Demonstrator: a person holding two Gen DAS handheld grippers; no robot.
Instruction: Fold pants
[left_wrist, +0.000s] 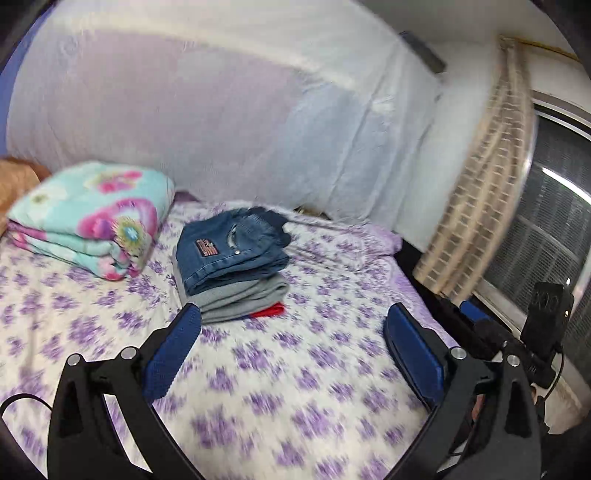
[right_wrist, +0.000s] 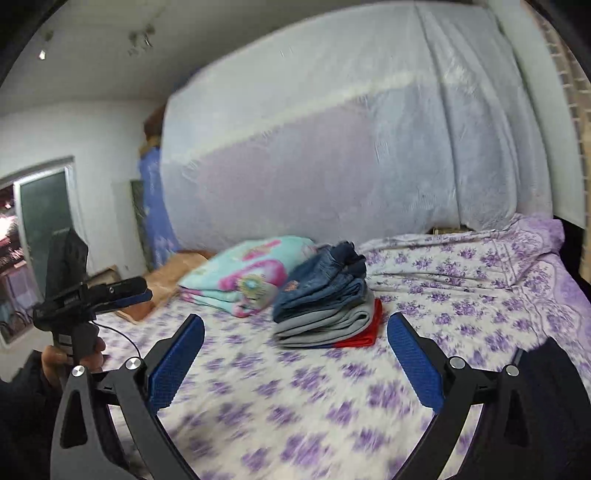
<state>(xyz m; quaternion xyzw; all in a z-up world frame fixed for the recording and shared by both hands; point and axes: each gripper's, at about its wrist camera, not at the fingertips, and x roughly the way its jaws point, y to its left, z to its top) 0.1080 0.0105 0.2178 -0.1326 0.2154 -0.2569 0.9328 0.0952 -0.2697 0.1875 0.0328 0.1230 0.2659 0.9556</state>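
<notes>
Folded blue denim pants (left_wrist: 231, 254) top the grey and red clothes stack (left_wrist: 243, 299) on the purple-flowered bed (left_wrist: 295, 387).
Left tongs (left_wrist: 291, 347) and right tongs (right_wrist: 295, 354) hover released, short of that stack; the fold looks finished, so next comes fetching another garment.

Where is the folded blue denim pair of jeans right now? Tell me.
The folded blue denim jeans top the clothes stack, on folded grey pants and a red garment, mid-bed in both views, just right of the floral blanket.

Both the left gripper (left_wrist: 291, 328) and right gripper (right_wrist: 295, 336) are showing black arms, blue ribbed pads (left_wrist: 173, 354), silver screws (right_wrist: 132, 363); a thin black cable (right_wrist: 118, 334) is trailing beside the left hand (right_wrist: 70, 360).
</notes>
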